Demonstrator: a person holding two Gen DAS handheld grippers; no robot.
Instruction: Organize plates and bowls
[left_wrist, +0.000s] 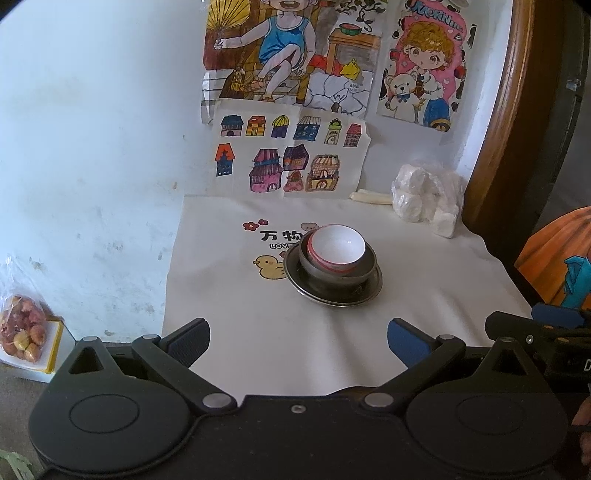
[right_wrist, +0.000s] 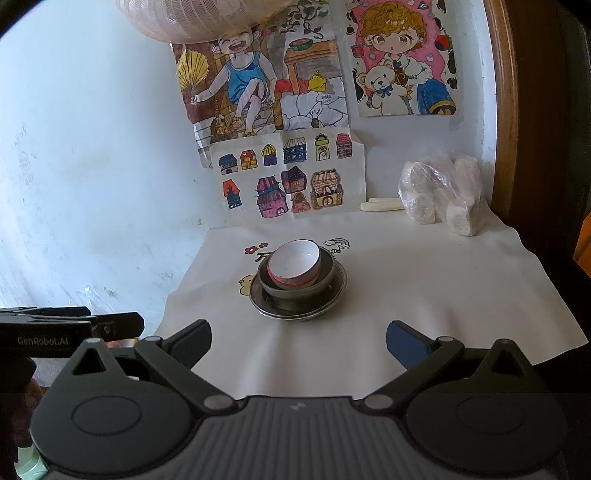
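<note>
A white bowl with a red rim (left_wrist: 335, 248) sits tilted inside a dark metal bowl (left_wrist: 365, 266), which stands on a metal plate (left_wrist: 373, 288) on the white cloth (left_wrist: 258, 332). The same stack shows in the right wrist view: white bowl (right_wrist: 294, 263), dark bowl (right_wrist: 327, 273), plate (right_wrist: 340, 286). My left gripper (left_wrist: 298, 341) is open and empty, short of the stack. My right gripper (right_wrist: 298, 343) is open and empty, also short of the stack. The right gripper's body shows at the left view's right edge (left_wrist: 535, 332); the left one shows at the right view's left edge (right_wrist: 74, 325).
A plastic bag of white lumps (left_wrist: 428, 199) and a white stick (left_wrist: 371, 196) lie at the back right by the wall. Drawings (left_wrist: 291, 162) hang on the wall. A wooden frame (left_wrist: 498, 122) stands right. A bag of red fruit (left_wrist: 24, 332) sits left, off the table.
</note>
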